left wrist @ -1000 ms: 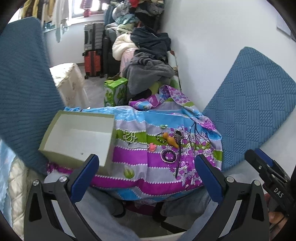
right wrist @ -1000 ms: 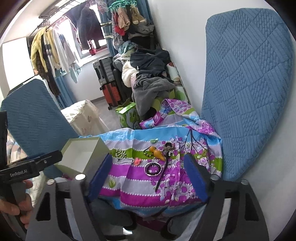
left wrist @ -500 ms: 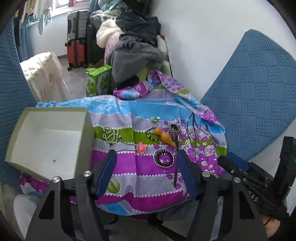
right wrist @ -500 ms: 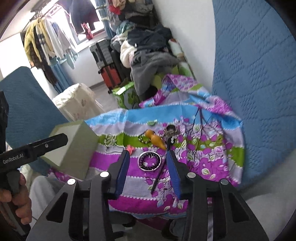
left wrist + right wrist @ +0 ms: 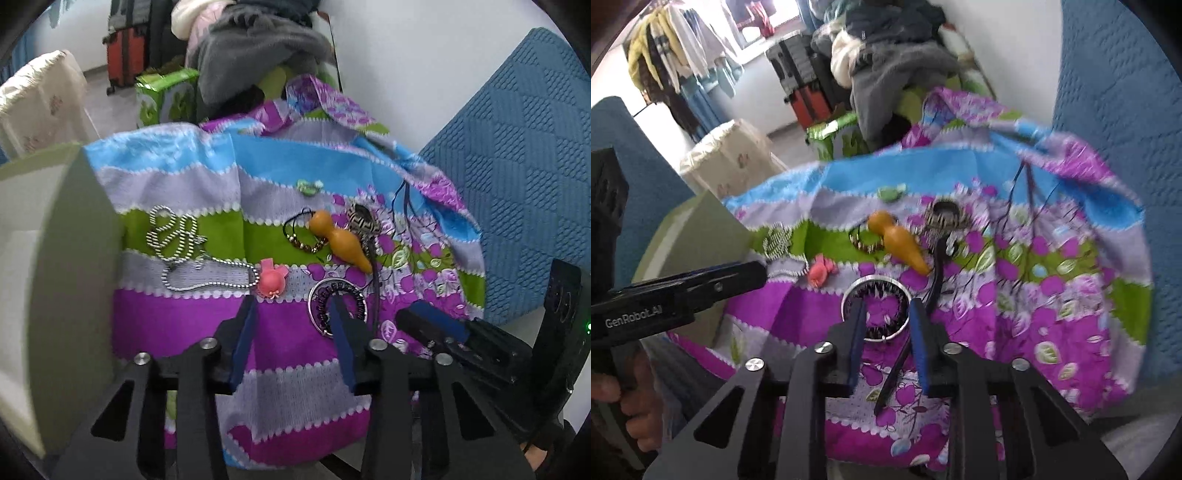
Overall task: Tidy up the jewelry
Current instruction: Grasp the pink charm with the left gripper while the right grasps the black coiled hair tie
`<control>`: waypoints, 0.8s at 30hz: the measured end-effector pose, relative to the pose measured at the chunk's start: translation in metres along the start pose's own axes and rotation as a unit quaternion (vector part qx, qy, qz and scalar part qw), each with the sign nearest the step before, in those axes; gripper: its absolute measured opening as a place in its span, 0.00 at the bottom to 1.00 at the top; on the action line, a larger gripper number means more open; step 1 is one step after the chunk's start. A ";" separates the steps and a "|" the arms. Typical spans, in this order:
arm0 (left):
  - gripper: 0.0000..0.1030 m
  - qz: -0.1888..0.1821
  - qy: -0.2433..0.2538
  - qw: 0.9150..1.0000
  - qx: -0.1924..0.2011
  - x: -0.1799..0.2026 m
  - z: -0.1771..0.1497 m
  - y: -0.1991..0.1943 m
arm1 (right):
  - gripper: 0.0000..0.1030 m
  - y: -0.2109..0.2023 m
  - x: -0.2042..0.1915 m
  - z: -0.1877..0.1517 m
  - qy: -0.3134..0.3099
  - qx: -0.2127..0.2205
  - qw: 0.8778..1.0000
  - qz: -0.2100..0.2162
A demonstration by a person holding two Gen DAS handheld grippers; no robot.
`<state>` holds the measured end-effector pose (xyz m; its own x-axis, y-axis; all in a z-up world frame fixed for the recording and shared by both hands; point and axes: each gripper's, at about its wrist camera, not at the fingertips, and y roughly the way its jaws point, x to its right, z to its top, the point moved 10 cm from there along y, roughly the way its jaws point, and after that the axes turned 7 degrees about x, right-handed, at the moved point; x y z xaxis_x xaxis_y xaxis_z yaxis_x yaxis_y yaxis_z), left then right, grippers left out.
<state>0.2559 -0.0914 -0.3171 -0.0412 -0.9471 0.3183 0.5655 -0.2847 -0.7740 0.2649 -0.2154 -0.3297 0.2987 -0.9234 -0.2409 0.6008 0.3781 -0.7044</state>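
Jewelry lies on a striped floral cloth point(image 5: 288, 325): a pink charm on a ball chain point(image 5: 271, 282), a silver ring bracelet point(image 5: 338, 308), an orange gourd pendant point(image 5: 341, 240), a patterned chain point(image 5: 173, 234), a woven ring point(image 5: 364, 218) and a green piece point(image 5: 308, 185). My left gripper point(image 5: 293, 306) is open, just short of the pink charm. My right gripper point(image 5: 886, 308) is open, its tips over the silver ring bracelet point(image 5: 875, 310). The gourd point(image 5: 899, 240) and the pink charm point(image 5: 820, 271) lie beyond it.
An open pale green box point(image 5: 48, 258) stands at the cloth's left edge, also in the right wrist view point(image 5: 698, 236). Blue quilted cushions point(image 5: 517, 166) flank the cloth. Piled clothes point(image 5: 258, 48), a green carton point(image 5: 166, 92) and suitcases point(image 5: 125, 55) lie behind.
Both grippers have moved forward and down toward the cloth and their fingers have narrowed. The right one has reached the silver ring bracelet; the left one now sits near the pink charm.
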 end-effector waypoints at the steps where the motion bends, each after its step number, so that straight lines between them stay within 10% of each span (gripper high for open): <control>1: 0.33 -0.004 -0.002 1.000 -0.007 0.000 -0.001 0.008 | 0.17 0.004 0.000 -0.001 -0.001 -0.004 1.000 0.001; 24: 0.24 0.013 0.030 0.999 -0.026 -0.017 -0.002 0.064 | 0.15 0.061 0.002 -0.015 -0.093 -0.056 0.993 -0.041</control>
<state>0.2915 -0.0941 -0.3734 -0.0773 -0.9608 0.2663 0.5234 -0.2664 -0.8093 0.2911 -0.1947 -0.3831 0.3901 -0.9188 -0.0606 0.5450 0.2834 -0.7891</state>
